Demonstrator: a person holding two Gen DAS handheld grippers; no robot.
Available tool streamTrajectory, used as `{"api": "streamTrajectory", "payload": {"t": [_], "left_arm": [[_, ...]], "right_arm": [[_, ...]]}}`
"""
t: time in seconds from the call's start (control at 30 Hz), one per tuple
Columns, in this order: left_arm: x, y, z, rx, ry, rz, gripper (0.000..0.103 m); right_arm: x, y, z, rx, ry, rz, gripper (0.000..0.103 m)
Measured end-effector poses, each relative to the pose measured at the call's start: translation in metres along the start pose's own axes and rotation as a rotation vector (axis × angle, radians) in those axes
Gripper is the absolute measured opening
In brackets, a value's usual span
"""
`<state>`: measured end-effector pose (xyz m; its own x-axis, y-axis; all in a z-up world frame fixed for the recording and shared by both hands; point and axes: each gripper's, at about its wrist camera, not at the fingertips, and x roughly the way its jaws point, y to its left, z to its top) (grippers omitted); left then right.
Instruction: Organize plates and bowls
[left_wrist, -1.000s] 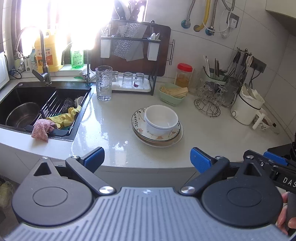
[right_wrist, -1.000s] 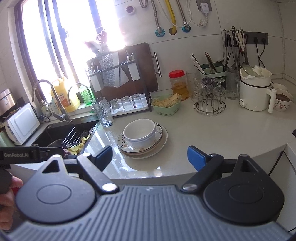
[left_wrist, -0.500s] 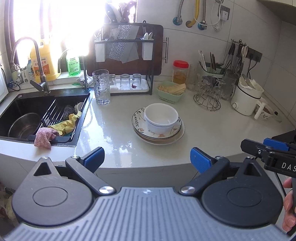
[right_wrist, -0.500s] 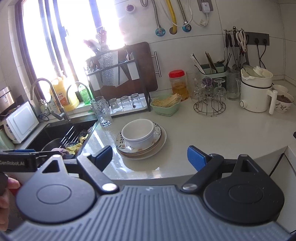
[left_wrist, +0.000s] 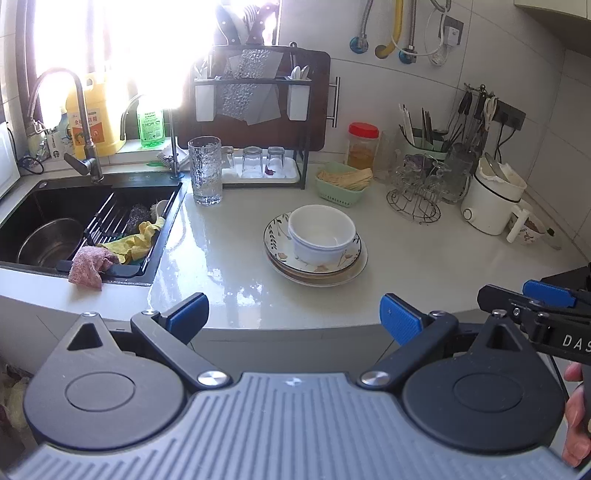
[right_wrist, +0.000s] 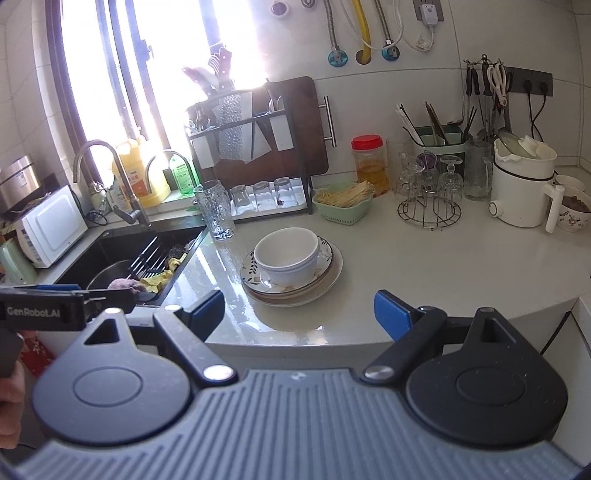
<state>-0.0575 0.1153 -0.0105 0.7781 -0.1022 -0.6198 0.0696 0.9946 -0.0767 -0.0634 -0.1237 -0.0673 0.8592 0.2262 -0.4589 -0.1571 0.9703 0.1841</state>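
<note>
Two white bowls (left_wrist: 320, 232) (right_wrist: 287, 254) sit nested on a stack of plates (left_wrist: 345, 273) (right_wrist: 328, 275), the top plate leaf-patterned, in the middle of the white counter. My left gripper (left_wrist: 293, 316) hangs open at the counter's front edge, short of the stack, with nothing between its blue pads. My right gripper (right_wrist: 300, 312) is open too, empty, at the same edge and just right of the stack. Each gripper shows at the side of the other's view, held by a hand.
A black sink (left_wrist: 55, 206) at left holds a steel bowl, a rack and cloths. A tall glass (left_wrist: 205, 170), a dish rack (left_wrist: 258, 110) with glasses, a green basket (left_wrist: 343, 184), a jar, a wire glass stand (left_wrist: 413, 199) and a white kettle (left_wrist: 491, 201) line the back.
The left wrist view has shifted slightly, the counter sitting a little higher and farther in the frame. Both grippers remain open; the bowls and plates have not moved.
</note>
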Motion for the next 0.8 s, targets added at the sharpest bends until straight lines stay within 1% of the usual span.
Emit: {"api": "streamTrajectory", "payload": {"t": [0.23, 0.33, 0.57, 0.8], "left_arm": [[-0.010, 0.001, -0.005, 0.015, -0.005, 0.013, 0.101], [-0.014, 0.004, -0.007, -0.004, -0.005, 0.034, 0.101], [-0.019, 0.004, -0.013, -0.006, 0.008, 0.038, 0.101], [-0.022, -0.002, -0.014, -0.002, 0.002, 0.042, 0.101]], "right_arm": [[-0.005, 0.002, 0.001, -0.012, 0.002, 0.005, 0.089], [-0.005, 0.002, 0.001, -0.021, 0.014, 0.006, 0.089], [-0.009, 0.005, 0.002, -0.027, 0.014, 0.024, 0.089], [-0.014, 0.004, 0.002, -0.030, 0.010, 0.024, 0.089]]}}
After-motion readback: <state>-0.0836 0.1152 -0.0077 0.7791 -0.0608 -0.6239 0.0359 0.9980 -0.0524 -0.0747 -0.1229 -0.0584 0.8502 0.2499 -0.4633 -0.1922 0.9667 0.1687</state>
